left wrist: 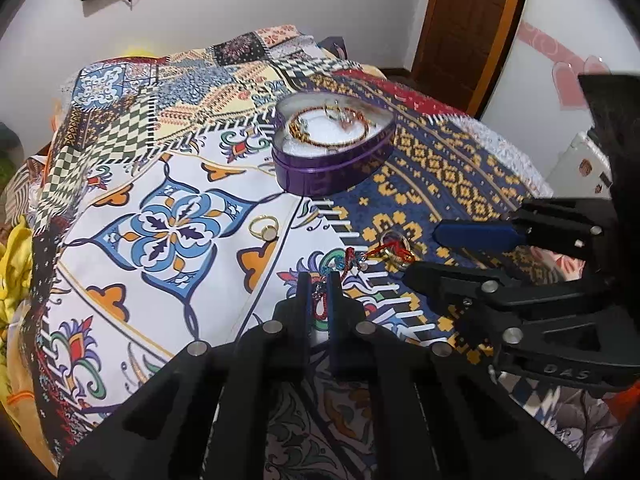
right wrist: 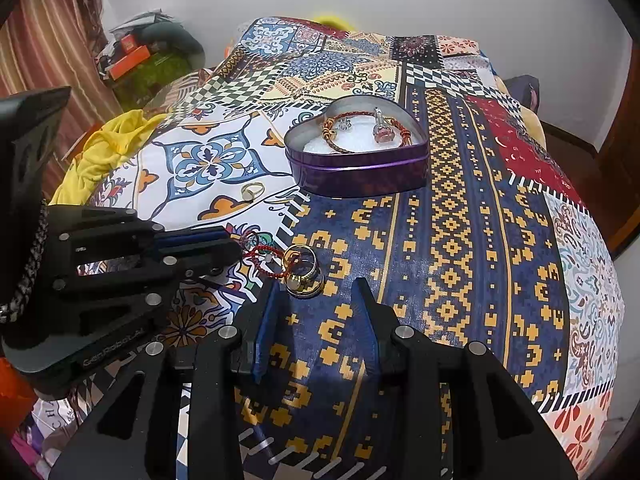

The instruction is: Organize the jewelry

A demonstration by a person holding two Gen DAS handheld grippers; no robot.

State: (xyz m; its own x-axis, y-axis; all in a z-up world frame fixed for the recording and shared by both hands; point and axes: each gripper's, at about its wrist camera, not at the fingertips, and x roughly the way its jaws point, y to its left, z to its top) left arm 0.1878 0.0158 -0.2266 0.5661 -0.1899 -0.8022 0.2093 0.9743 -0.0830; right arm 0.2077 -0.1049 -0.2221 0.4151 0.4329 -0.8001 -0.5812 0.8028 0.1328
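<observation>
- Surface: a bed covered by a patchwork bedspread [right wrist: 452, 216] of blue-and-yellow geometric, checkered and floral panels; a yellow cloth [right wrist: 108, 140] lies bunched at its edge.
- Room: pale walls [right wrist: 440, 0]; a brown wooden door [left wrist: 468, 20] in the left wrist view; a striped curtain [right wrist: 44, 40] and a cluttered heap of boxes in the right wrist view.
- Heart-shaped purple tin [right wrist: 360, 168], open, white-lined, resting on the bedspread; it holds a beaded bracelet [right wrist: 336, 136] and a pink-stoned ring [right wrist: 382, 130].
- Gold ring [left wrist: 264, 229], loose on the white floral panel, near the tin.
- Red cord bracelet [right wrist: 266, 256], lying on the bedspread and touching 1 pile of metal rings [right wrist: 304, 276].
- Left tongs [left wrist: 319, 286]: clenched on the near end of the red cord bracelet, tips low at the bedspread.
- Right tongs [right wrist: 316, 292]: released, jaws wide apart, the left fingertip just beside the pile of metal rings.
</observation>
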